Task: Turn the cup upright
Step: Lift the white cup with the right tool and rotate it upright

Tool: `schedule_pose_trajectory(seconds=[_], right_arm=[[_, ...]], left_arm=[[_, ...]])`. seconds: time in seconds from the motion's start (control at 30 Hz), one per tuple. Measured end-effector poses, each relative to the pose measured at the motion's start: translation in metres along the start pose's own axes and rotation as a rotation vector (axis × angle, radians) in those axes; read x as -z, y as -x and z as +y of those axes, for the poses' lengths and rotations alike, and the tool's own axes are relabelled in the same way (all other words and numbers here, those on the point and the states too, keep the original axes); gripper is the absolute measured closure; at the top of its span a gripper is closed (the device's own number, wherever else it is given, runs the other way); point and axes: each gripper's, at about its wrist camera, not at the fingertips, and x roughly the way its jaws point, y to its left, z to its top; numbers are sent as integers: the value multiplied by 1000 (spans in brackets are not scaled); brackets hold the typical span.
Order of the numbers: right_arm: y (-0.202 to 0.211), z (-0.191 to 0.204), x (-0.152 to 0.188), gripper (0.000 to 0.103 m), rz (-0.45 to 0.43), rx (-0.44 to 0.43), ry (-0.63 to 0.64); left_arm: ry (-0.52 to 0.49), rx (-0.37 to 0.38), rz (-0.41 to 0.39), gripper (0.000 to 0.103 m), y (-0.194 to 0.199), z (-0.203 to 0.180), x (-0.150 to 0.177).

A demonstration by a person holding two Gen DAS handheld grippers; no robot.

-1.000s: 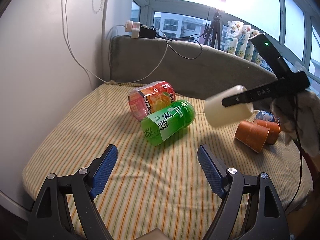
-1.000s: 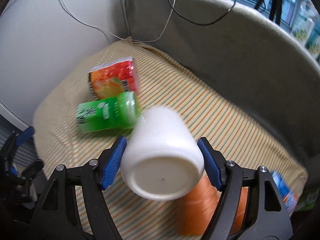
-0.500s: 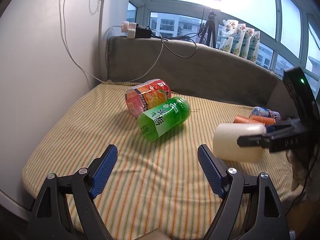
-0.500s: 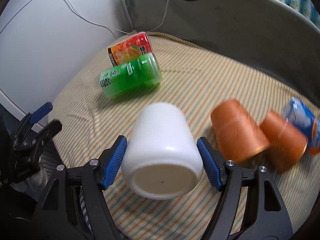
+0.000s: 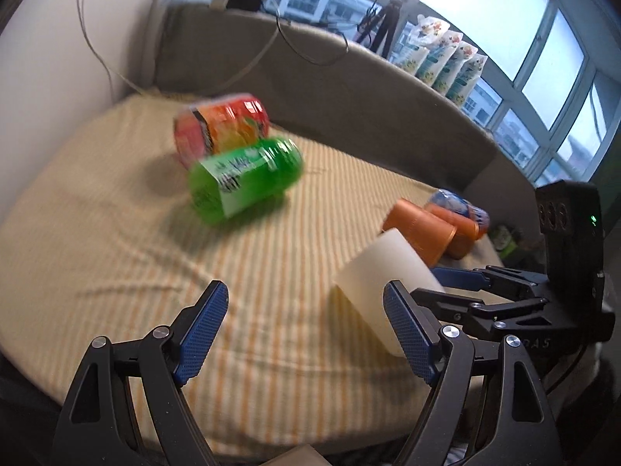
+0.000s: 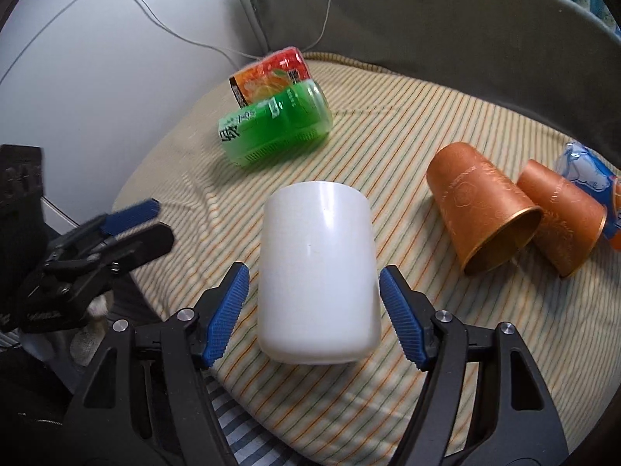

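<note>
A white cup (image 6: 316, 283) stands on the striped cloth near the front edge, between the blue pads of my right gripper (image 6: 313, 314). The pads sit a little off its sides, so the jaws look open around it. In the left wrist view the cup (image 5: 382, 281) appears tilted by the lens, with the right gripper (image 5: 446, 283) at its right. My left gripper (image 5: 302, 334) is open and empty, just left of the cup; it also shows in the right wrist view (image 6: 128, 221).
A green bottle (image 6: 275, 128) and a red-orange bottle (image 6: 268, 75) lie at the back left. Two copper cups (image 6: 481, 211) and a blue packet (image 6: 590, 178) lie on their sides at the right. A grey padded rim (image 6: 465, 19) curves behind.
The right gripper brought the white cup down from the air onto the cloth, and its pads have drawn off the cup's sides. The left gripper moved closer to the cup.
</note>
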Motion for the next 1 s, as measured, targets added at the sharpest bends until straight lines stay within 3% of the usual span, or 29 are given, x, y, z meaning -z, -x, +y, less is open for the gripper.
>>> schedule_pose_trajectory(seconds=[0.47,0.77,1.0], right_arm=[[62,-39,41,23,-133,29,-135],[75,-59,59,23,-165,38,-181],[76,-66,63,23,-179,33,-202]], left_arm=[[322,248,211,21,-41,-15,-8],[428,230,247,21,-63,-20,-10],[423,197,261,22,-78,-25,-12]])
